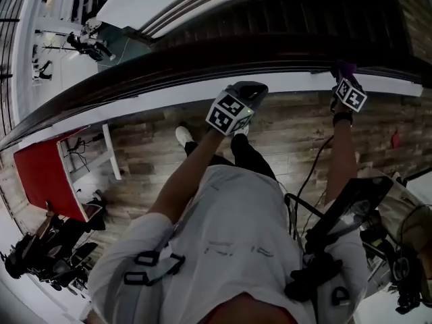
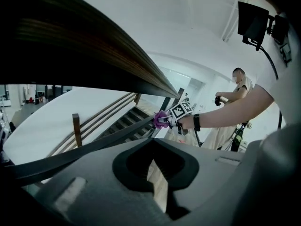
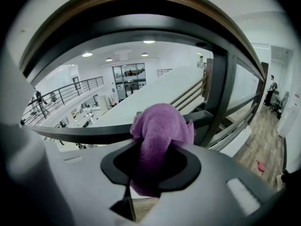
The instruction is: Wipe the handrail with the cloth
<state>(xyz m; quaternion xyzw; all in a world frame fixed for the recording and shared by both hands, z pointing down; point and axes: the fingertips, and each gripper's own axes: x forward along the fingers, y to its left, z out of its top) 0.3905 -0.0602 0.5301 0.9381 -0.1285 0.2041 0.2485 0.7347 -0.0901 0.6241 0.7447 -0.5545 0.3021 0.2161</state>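
Wiping is judged barely begun: the soft purple terry cloth (image 3: 160,131) is gripped in the right gripper's (image 3: 151,171) closed fingers, just under the smooth, curved dark-wood handrail (image 1: 169,69); most of its length remains. The left gripper's (image 2: 155,173) fingers are closed, empty.

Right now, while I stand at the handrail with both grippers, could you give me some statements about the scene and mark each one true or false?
1. The right gripper is shut on a purple cloth. True.
2. The left gripper holds a cloth too. False: nothing is between its jaws.
3. A staircase lies beyond the handrail. True.
4. The floor is carpeted. False: it is wood planks.
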